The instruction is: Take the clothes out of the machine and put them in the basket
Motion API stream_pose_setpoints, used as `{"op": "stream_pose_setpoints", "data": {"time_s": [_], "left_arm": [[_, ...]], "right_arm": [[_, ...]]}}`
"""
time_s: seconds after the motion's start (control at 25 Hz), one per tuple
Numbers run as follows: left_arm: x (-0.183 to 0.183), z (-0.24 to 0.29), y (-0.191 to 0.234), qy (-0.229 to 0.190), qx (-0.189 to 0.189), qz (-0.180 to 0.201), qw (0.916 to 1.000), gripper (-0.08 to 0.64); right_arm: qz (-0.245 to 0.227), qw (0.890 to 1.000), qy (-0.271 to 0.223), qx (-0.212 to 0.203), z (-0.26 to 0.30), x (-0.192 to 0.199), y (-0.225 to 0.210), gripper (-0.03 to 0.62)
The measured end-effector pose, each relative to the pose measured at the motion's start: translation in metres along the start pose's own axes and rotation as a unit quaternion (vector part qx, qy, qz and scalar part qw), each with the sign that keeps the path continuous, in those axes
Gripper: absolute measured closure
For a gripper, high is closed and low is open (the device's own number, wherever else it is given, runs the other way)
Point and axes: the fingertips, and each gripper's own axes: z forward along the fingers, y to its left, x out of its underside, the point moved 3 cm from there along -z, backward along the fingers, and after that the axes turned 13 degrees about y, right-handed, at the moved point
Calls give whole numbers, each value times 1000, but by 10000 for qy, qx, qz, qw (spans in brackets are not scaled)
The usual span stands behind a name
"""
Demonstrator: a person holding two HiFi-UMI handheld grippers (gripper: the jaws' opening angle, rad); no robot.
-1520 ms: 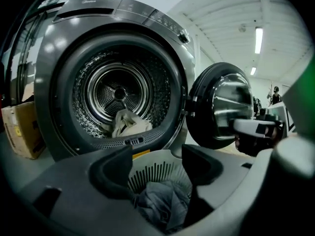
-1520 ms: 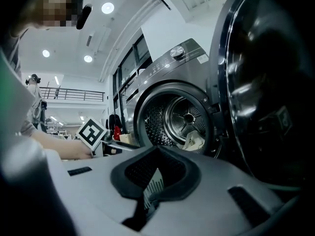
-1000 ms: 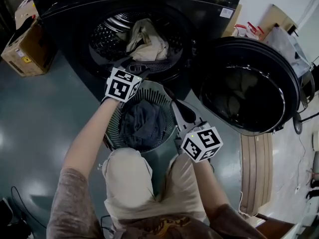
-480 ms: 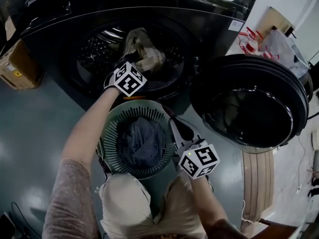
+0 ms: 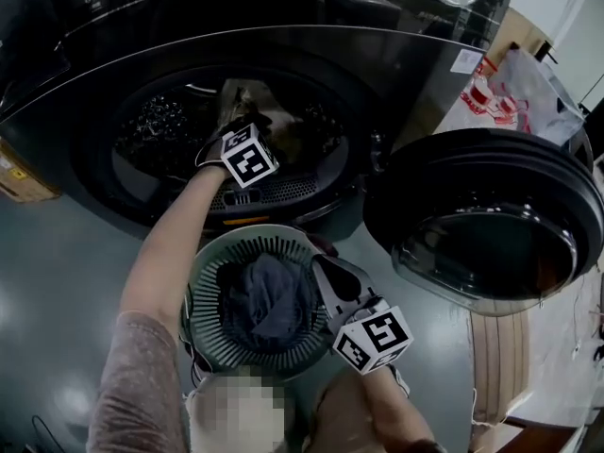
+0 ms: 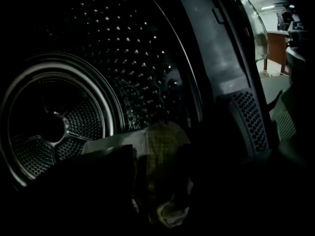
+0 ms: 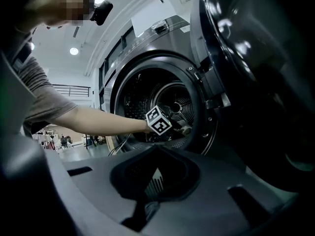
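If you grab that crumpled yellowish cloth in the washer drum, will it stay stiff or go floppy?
Probably floppy: the crumpled yellowish cloth lies in soft folds, so it should droop when lifted. Likely light too, since it looks like thin fabric. Whether it's damp and heavier, I cannot tell.

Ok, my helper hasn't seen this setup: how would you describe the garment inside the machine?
Find the black washing machine with its round door swung open. Inside its drum lies a pale beige garment; unlike the dark garment in the basket, it is light.
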Motion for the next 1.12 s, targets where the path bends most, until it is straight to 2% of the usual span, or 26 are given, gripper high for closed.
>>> {"op": "stream_pose_setpoints", "data": {"time_s": [0.12, 0.24, 0.36, 0.48, 0.64, 0.8, 0.92, 1.12], "left_arm": [[7, 18, -5, 270, 121, 305, 9991, 253], [8, 27, -8, 340, 254, 445, 9981, 310], [8, 29, -10, 318, 333, 480, 9978, 381], [9, 25, -6, 330, 148, 484, 9982, 508], [9, -6, -2, 100, -18, 112, 9999, 528], [0, -63, -13, -394, -255, -345, 9983, 529], [2, -112, -28, -629, -344, -681, 9951, 529], [8, -191, -68, -801, -390, -1002, 9910, 531]], "right_arm": [[34, 10000, -28, 53, 3, 0, -4, 595], [47, 10000, -13, 48, 10, 2, -5, 595], [11, 10000, 25, 13, 14, 4, -2, 595], [-85, 10000, 52, -5, 16, 3, 5, 595], [-135, 9999, -65, 3, 9, -7, 9, 595], [-188, 9997, -154, -27, -8, -18, 8, 595], [-308, 9993, -167, -96, -19, -24, 12, 595], [-430, 9988, -188, -145, -45, -31, 24, 595]]}}
